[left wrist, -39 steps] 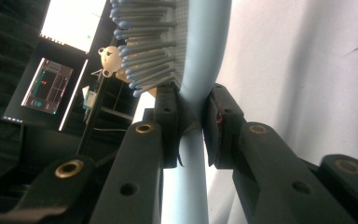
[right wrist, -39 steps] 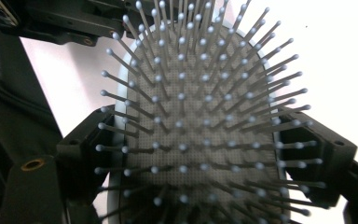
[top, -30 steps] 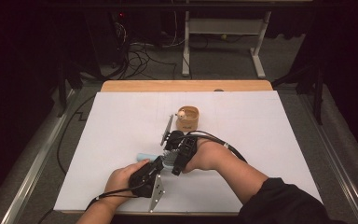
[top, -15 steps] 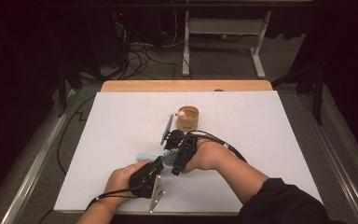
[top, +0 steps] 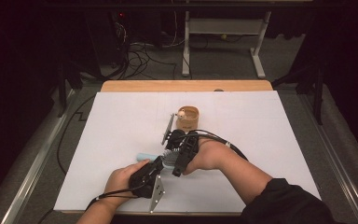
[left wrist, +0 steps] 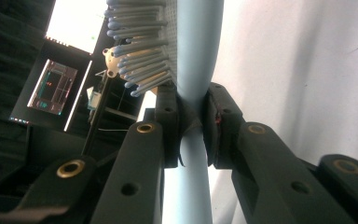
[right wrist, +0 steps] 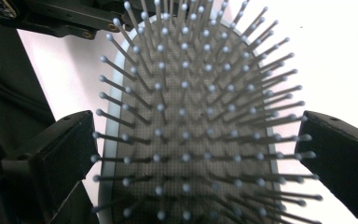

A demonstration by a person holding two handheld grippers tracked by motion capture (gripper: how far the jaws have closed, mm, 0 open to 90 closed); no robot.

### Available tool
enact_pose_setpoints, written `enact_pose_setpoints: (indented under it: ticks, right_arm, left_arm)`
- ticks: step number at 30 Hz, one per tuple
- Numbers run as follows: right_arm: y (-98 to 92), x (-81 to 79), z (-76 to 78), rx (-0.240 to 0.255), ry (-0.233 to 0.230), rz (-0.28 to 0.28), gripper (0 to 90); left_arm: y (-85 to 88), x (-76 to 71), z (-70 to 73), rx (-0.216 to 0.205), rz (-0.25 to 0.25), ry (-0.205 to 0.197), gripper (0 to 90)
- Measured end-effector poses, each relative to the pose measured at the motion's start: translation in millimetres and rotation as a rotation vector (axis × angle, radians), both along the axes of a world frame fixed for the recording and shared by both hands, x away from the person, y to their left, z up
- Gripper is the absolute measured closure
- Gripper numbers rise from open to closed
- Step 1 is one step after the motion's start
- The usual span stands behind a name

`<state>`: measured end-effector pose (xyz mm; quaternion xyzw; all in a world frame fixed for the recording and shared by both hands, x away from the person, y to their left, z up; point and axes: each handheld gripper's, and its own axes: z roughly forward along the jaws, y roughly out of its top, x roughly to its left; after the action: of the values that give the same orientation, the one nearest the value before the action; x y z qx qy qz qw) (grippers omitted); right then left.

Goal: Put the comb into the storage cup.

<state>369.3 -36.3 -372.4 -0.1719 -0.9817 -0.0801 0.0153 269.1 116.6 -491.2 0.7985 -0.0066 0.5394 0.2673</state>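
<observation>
My left tongs (left wrist: 191, 121) are clamped tight on the pale blue handle of the hairbrush (left wrist: 196, 56), the two pads pinching it just below the head where the bristles begin. In the high view the left tongs (top: 161, 164) sit near the front edge of the white worktop (top: 116, 121), and the brush (top: 168, 157) lies low over the sheet between my two hands, its handle end poking out to the left. My right tongs (top: 175, 142) reach across the brush head from the right, and their jaws have just been opening: in the right gripper view they stand wide apart on either side of the brush (right wrist: 191, 121), bristles up towards the camera, with neither pad pressing on it. Beyond my hands, further up the worktop, stands a small round wooden holder (top: 188, 117) with a little pale figure at its rim, and a slim dark comb (top: 168, 128) lies just beside it on the left.
</observation>
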Motion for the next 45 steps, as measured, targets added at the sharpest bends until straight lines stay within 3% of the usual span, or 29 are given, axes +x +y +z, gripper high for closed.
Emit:
enact_pose_setpoints:
  ticks: [14,27,45]
  right_arm:
    - [-17.4,-0.9,16.4,0.009,-0.039,-0.021,0.0]
    - [-48.1,-0.5,24.6,-0.003,-0.067,-0.054,0.1]
    - [-93.2,0.1,-0.8,-0.063,-0.062,-0.112,0.2]
  left_arm:
    - [3.5,3.3,0.1,0.004,0.026,0.004,77.8]
    - [8.4,6.5,0.4,-0.011,0.056,0.010,77.8]
    - [12.8,8.5,0.9,-0.006,0.077,0.006,77.8]
